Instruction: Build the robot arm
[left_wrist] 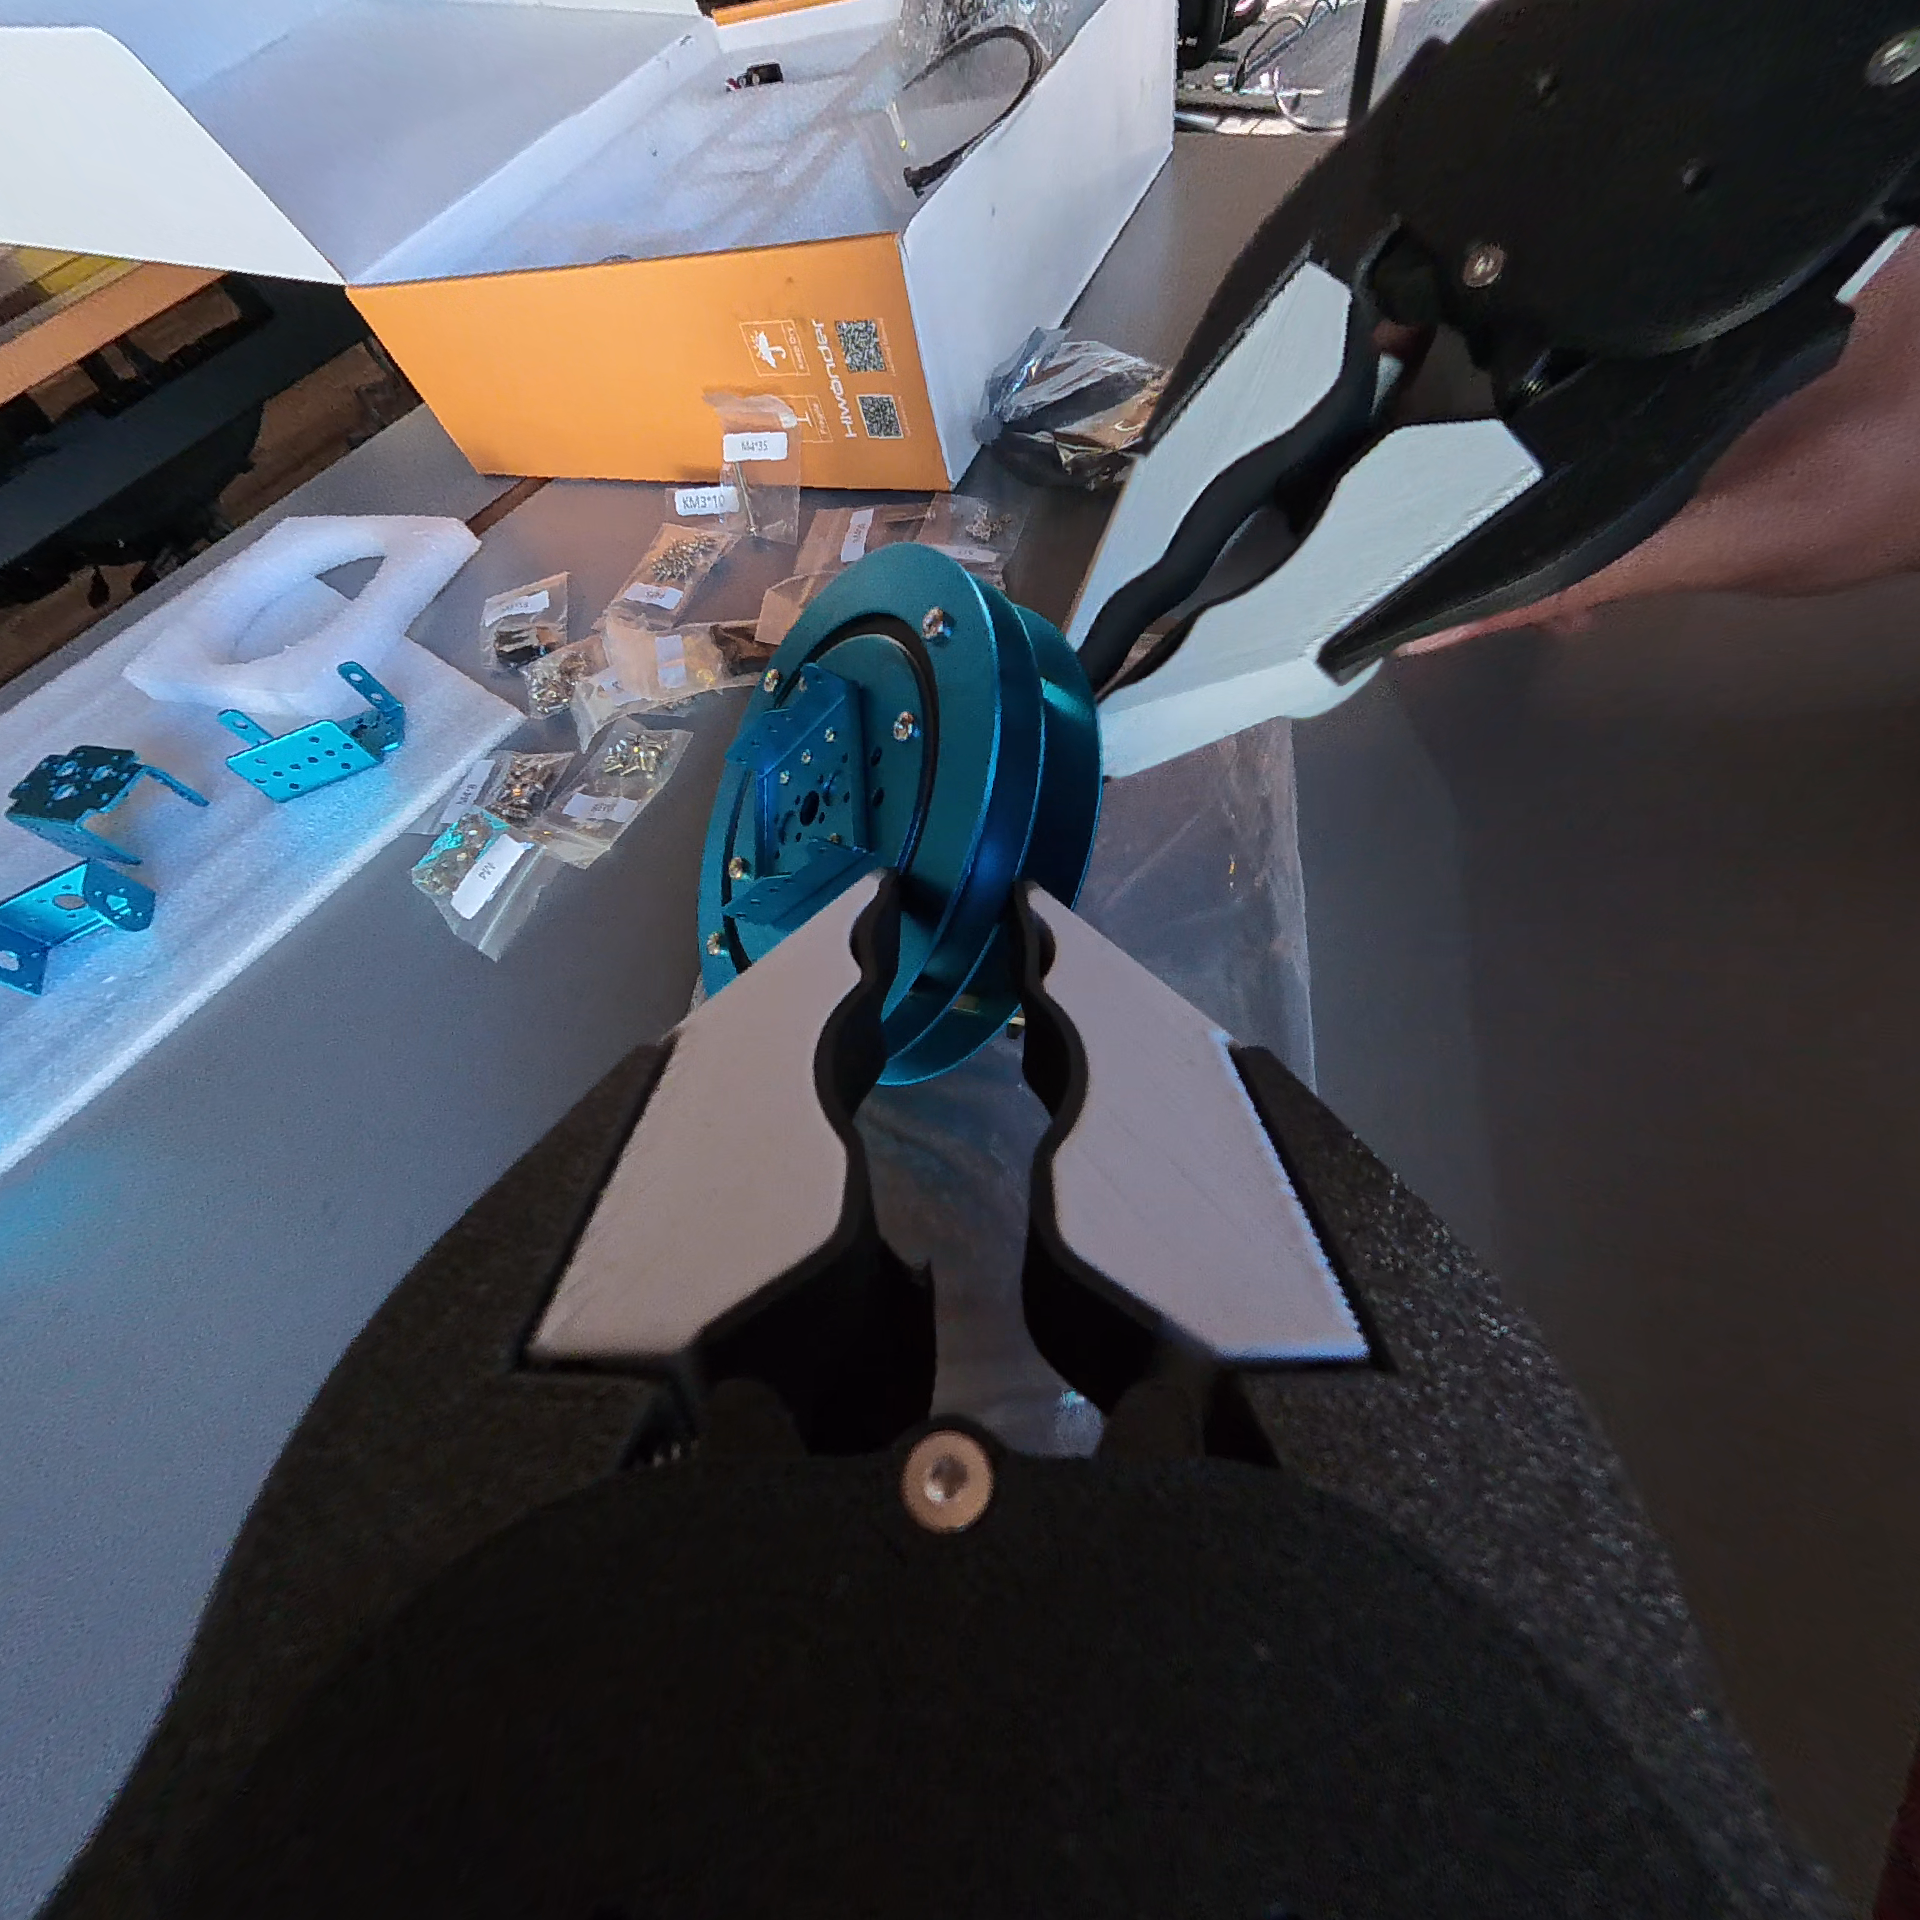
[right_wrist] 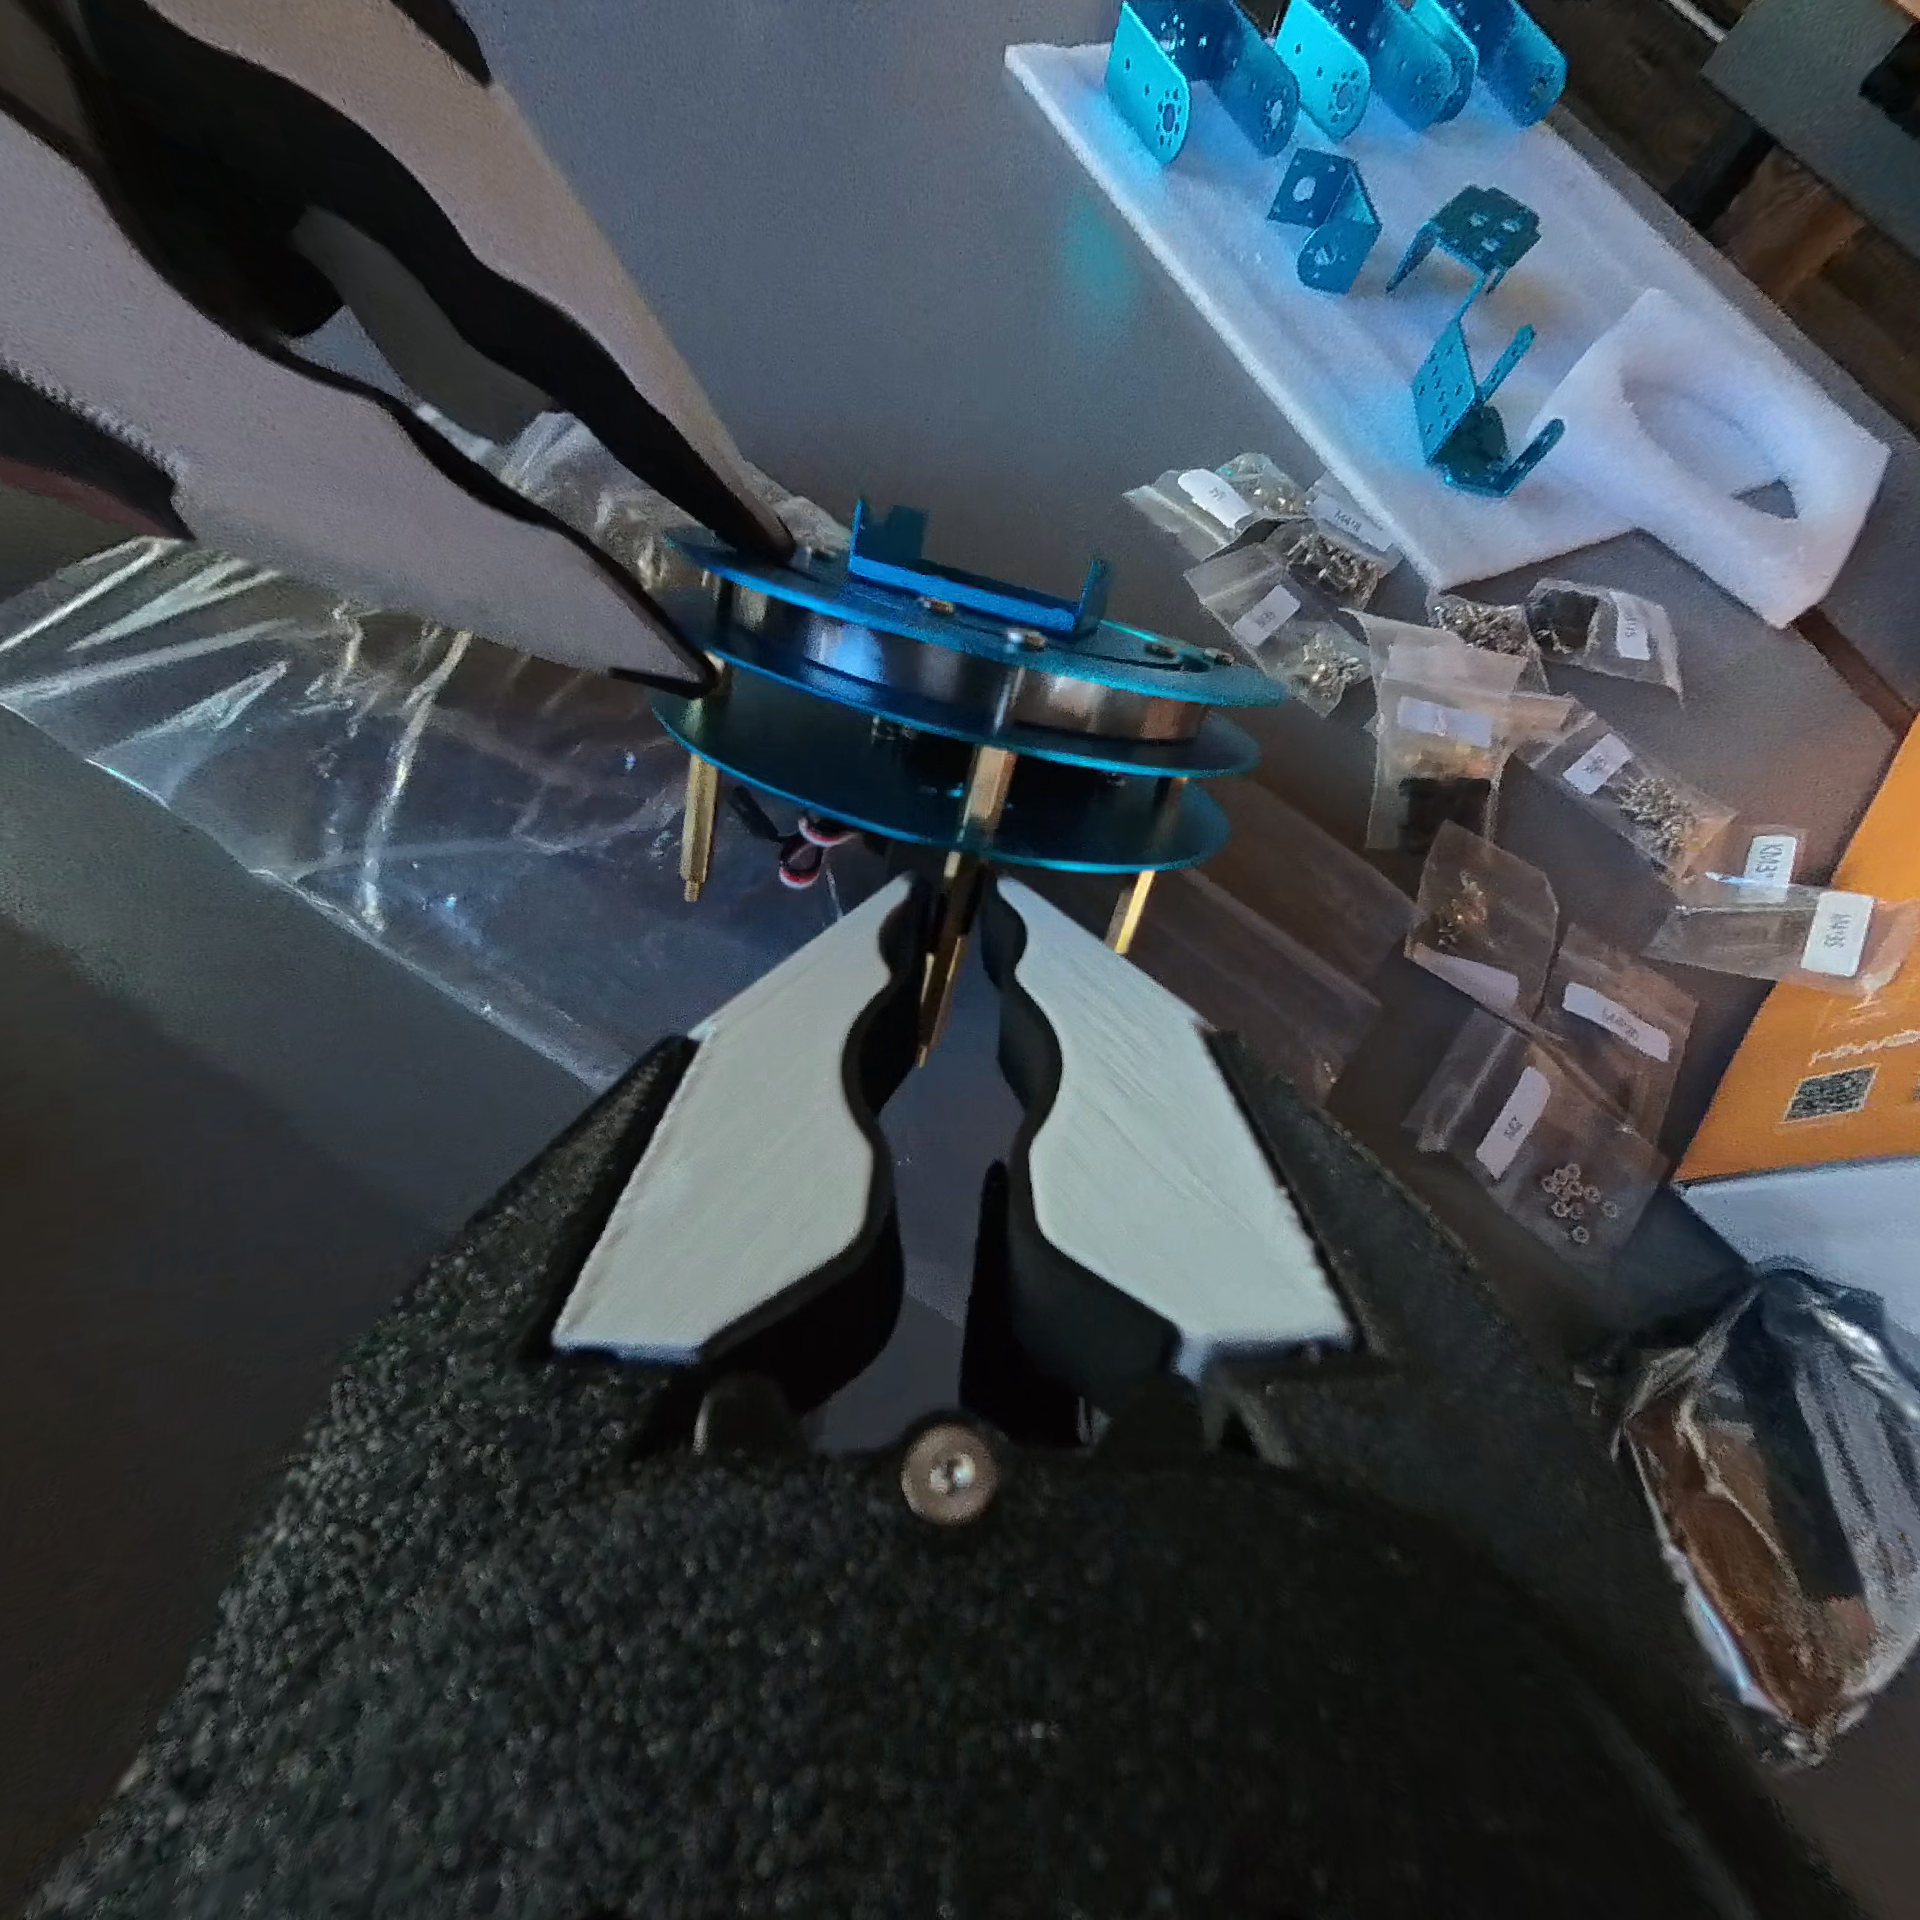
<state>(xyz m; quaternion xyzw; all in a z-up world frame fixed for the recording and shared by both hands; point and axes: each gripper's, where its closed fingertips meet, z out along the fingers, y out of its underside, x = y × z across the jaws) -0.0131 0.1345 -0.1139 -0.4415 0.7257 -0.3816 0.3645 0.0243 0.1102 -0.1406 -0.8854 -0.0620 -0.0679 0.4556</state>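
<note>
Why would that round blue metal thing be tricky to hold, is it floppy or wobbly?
Probably stiff, not floppy: the blue metal thing is flat discs joined by brass posts. It looks fairly heavy for its size. It might twist, since the left tool pinches only the disc rims and the right tool one thin post.

Each gripper: black grainy body, white fingers, wavy black pads, silver centre screw

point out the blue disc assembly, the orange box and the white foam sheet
blue disc assembly (left_wrist: 935, 769), left wrist view, on its top plate
orange box (left_wrist: 644, 364), left wrist view, on its orange side
white foam sheet (right_wrist: 1340, 343), right wrist view, on a bare patch
</note>
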